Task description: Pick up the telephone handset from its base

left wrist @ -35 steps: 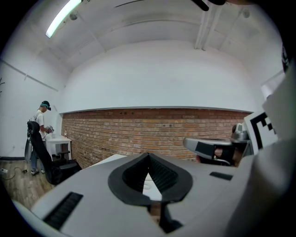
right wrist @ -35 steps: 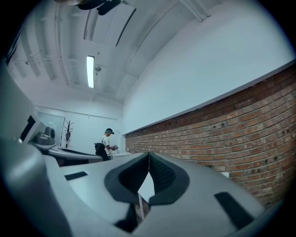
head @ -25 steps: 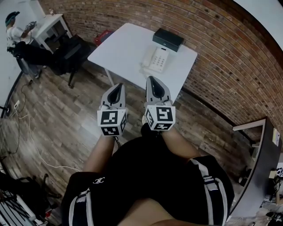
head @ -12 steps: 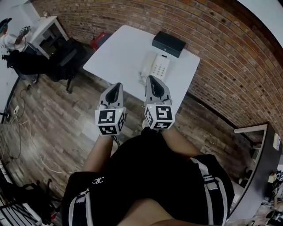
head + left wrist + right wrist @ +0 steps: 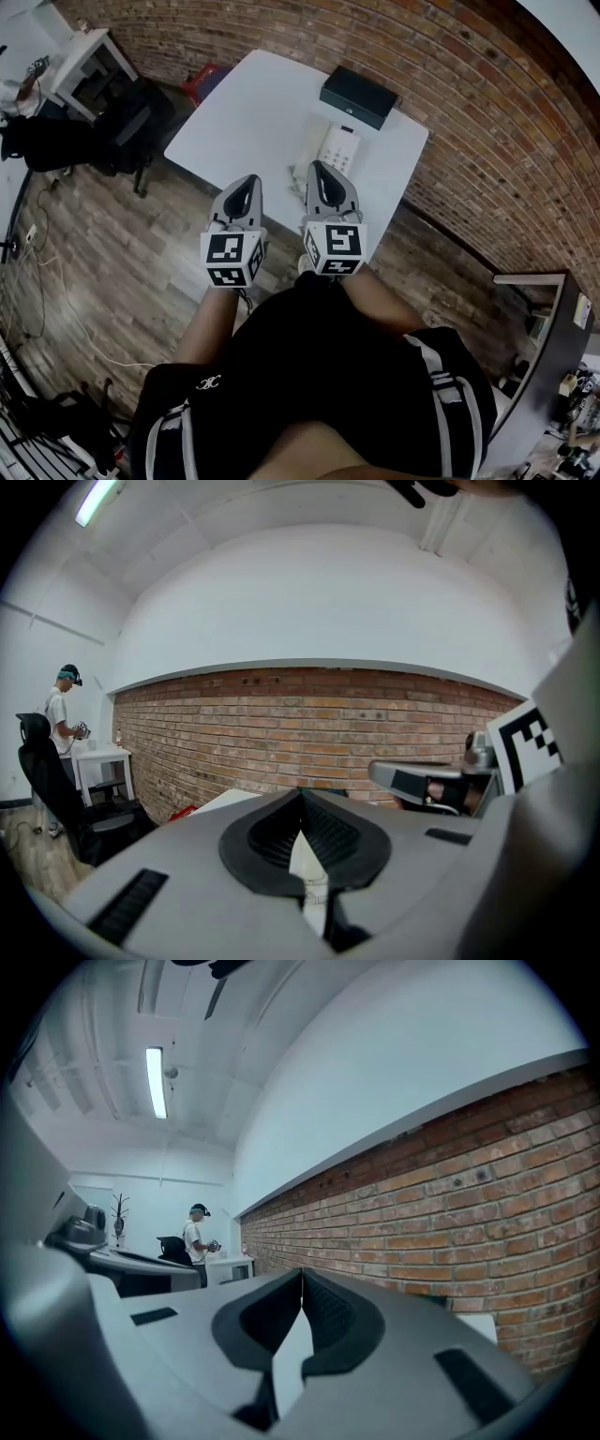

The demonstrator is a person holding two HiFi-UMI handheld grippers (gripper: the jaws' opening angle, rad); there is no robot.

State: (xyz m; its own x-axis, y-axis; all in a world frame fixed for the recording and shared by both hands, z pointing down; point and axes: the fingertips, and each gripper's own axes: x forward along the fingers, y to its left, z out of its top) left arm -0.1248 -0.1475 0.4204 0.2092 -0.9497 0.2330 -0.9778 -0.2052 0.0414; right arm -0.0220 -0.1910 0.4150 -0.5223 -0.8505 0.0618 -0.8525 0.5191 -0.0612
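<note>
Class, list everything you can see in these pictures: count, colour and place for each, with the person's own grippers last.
Table: one, white, beside the brick wall.
Telephone: one, white, on the table.
Box: one, black, at the table's far corner.
Chair: one, black, left of the table.
Small table: one, white, far left.
Bystander: one, at the small table.
Left gripper: one, grey, shut, empty.
Right gripper: one, grey, shut, empty, in front of the telephone.
</note>
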